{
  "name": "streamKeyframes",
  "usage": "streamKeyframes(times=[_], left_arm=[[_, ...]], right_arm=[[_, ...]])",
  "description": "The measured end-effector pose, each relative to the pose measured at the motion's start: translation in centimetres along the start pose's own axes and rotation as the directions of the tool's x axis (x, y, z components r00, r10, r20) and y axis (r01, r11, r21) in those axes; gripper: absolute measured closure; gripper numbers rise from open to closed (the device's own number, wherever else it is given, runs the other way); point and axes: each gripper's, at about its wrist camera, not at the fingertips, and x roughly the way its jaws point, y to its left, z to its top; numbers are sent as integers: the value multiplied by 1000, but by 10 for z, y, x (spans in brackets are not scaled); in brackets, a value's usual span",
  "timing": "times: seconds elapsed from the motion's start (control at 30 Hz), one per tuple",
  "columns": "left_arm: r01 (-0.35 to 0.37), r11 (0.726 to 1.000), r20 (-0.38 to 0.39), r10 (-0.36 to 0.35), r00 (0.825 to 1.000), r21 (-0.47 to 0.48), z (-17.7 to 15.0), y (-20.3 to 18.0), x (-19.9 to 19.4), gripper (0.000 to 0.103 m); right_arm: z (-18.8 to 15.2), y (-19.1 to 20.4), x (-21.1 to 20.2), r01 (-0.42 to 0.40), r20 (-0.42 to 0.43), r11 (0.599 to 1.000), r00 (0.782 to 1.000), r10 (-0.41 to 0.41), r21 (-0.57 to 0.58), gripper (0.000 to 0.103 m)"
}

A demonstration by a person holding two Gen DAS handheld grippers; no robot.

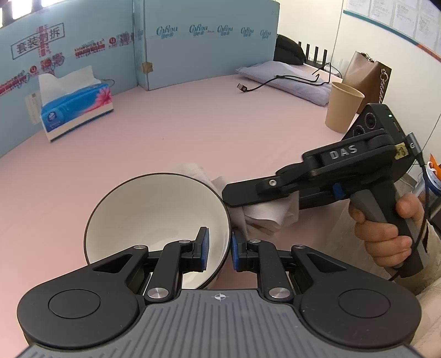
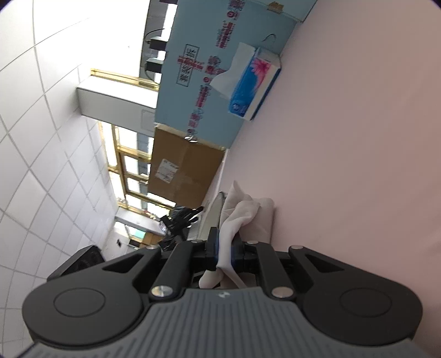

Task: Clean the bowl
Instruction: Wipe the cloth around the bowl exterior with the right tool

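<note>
- I work at a makeshift test bench inside an office-like room, not a home kitchen: my pink table (image 1: pixel 193 115) is fenced behind by light blue printed foam boards (image 1: pixel 209 41) stood on edge.
- Left of the table's middle, near the boards, sits a tissue box (image 1: pixel 77 110).
- At the table's far right corner lie a loose USB cable (image 1: pixel 275 79), a paper cup (image 1: pixel 343 106) and a brown shopping bag (image 1: pixel 366 74).
- Right of the table, papers are pinned on a wall board (image 1: pixel 394 16).
- Above, I see a tiled ceiling (image 2: pixel 41 110), and beyond the boards gold-framed windows (image 2: pixel 129 165) and a cardboard box (image 2: pixel 182 170).
</note>
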Motion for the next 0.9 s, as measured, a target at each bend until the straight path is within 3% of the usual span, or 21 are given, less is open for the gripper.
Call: streamKeyframes(times=[0.53,0.77,0.9], left_arm=[[-54,998,0,54,999,-39,31,0,22,73],[29,999,-19,-28,999,29,19,-8,4,91],[46,999,-19,-46,999,19,4,-3,-10,91]], right_arm=[[16,-3,-27,15,114,1000,993,-14,-15,92],[17,-6,-26,23,118,1000,993,-20,-16,92],[12,-8,-19,-7,98,1000,995,8,-4,92]])
